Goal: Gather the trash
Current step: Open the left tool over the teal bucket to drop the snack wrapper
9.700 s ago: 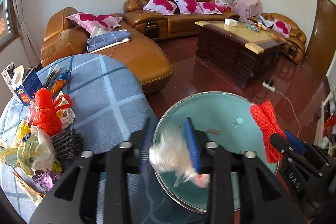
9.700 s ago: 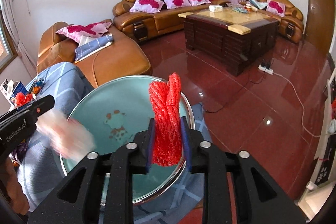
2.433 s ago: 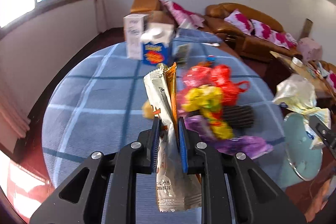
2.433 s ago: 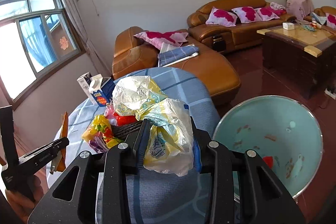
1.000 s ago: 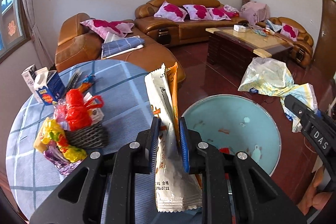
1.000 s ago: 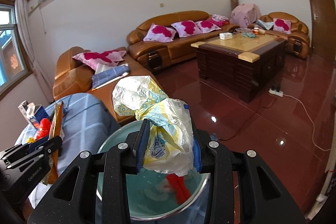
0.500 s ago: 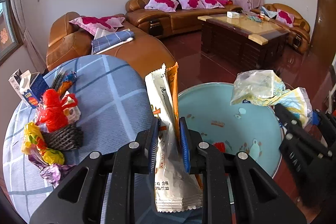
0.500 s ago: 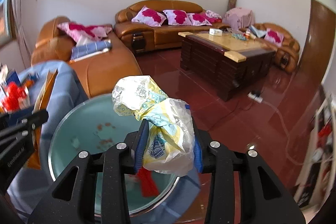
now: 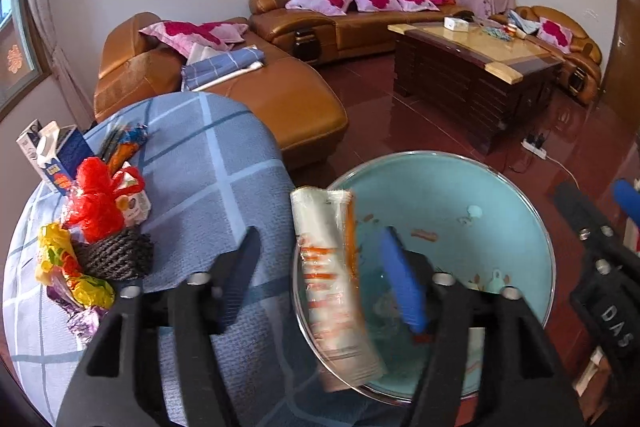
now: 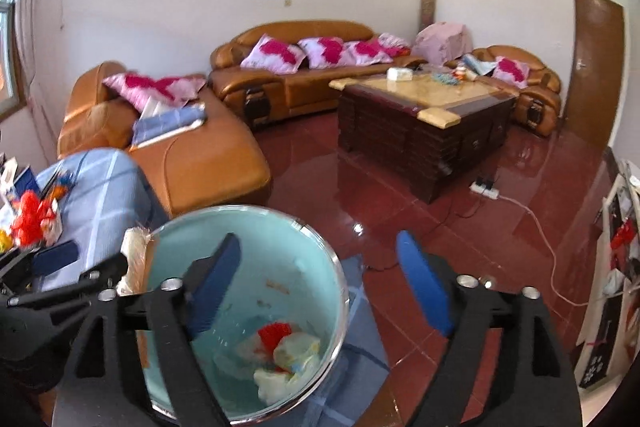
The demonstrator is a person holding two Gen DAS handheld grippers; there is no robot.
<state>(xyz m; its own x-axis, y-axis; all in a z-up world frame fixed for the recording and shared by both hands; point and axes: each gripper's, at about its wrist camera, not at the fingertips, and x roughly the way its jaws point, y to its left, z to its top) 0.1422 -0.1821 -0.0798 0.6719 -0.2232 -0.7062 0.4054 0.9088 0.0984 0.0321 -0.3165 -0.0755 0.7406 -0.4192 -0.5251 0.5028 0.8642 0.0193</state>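
A teal bin (image 9: 500, 211) with a metal rim stands beside the round table; it also shows in the right wrist view (image 10: 288, 251). My left gripper (image 9: 320, 267) is open over the rim, and a white and orange snack wrapper (image 9: 332, 283) hangs loose between its fingers, blurred. My right gripper (image 10: 316, 283) is open and empty above the bin. A crumpled plastic bag (image 10: 292, 355) and red netting (image 10: 274, 333) lie on the bin's bottom. More trash sits on the table: a red bag (image 9: 96, 203), yellow wrappers (image 9: 60, 259) and a dark woven piece (image 9: 116, 255).
The table has a blue checked cloth (image 9: 208, 179). Two cartons (image 9: 52, 155) stand at its far left edge. Behind are an orange leather sofa (image 9: 248, 87), a dark coffee table (image 9: 480, 67) and a red tiled floor (image 10: 460, 219) with a power strip (image 10: 486, 191).
Both grippers have opened. The plastic bag has dropped from my right gripper into the bin. The snack wrapper has come free of my left gripper's fingers and is slipping down over the rim.
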